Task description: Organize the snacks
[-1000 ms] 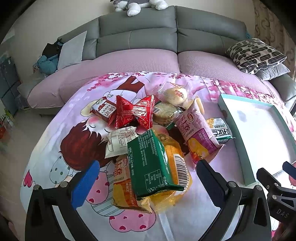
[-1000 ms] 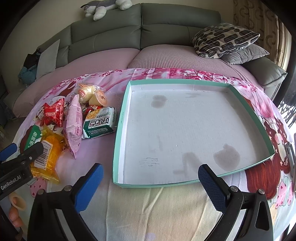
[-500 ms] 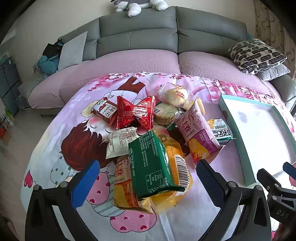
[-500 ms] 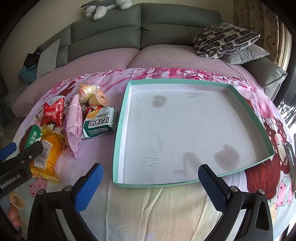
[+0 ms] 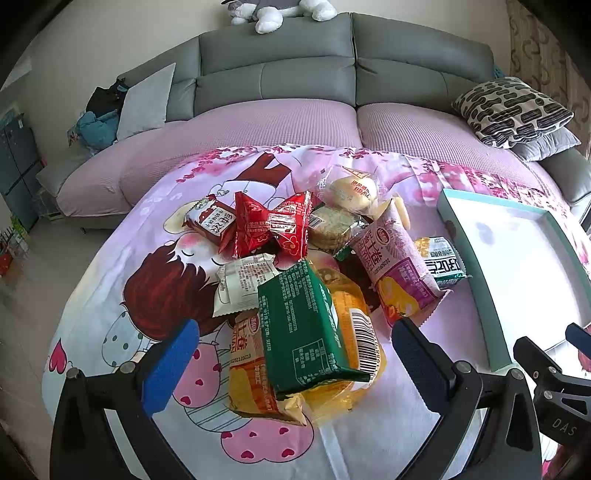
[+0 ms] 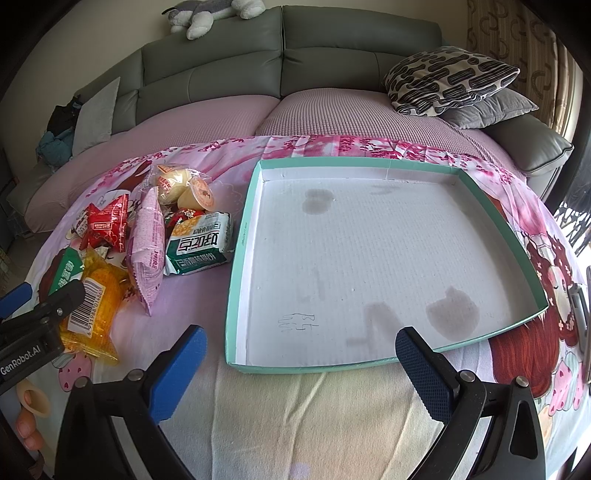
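A heap of several snack packs lies on the pink cartoon cloth. In the left wrist view a green pack (image 5: 306, 325) tops an orange-yellow pack (image 5: 354, 332), with a red pack (image 5: 271, 227), a purple pack (image 5: 399, 269) and a bun (image 5: 352, 192) behind. My left gripper (image 5: 291, 363) hangs open just in front of the green pack, holding nothing. The teal-rimmed white tray (image 6: 240, 258) lies empty to the right of the heap. Over the tray's near rim, my right gripper (image 6: 301, 365) is open with nothing between its fingers.
A grey sofa (image 5: 295, 70) with pink seat covers runs behind the cloth. A patterned pillow (image 6: 450, 79) and a grey one sit at the back right, and a plush toy (image 5: 280, 9) on the sofa's top. A person's fingers (image 6: 31, 413) show at lower left.
Both views have hardly shifted; the left gripper has edged very slightly. Both grippers stay open and no snack has moved.
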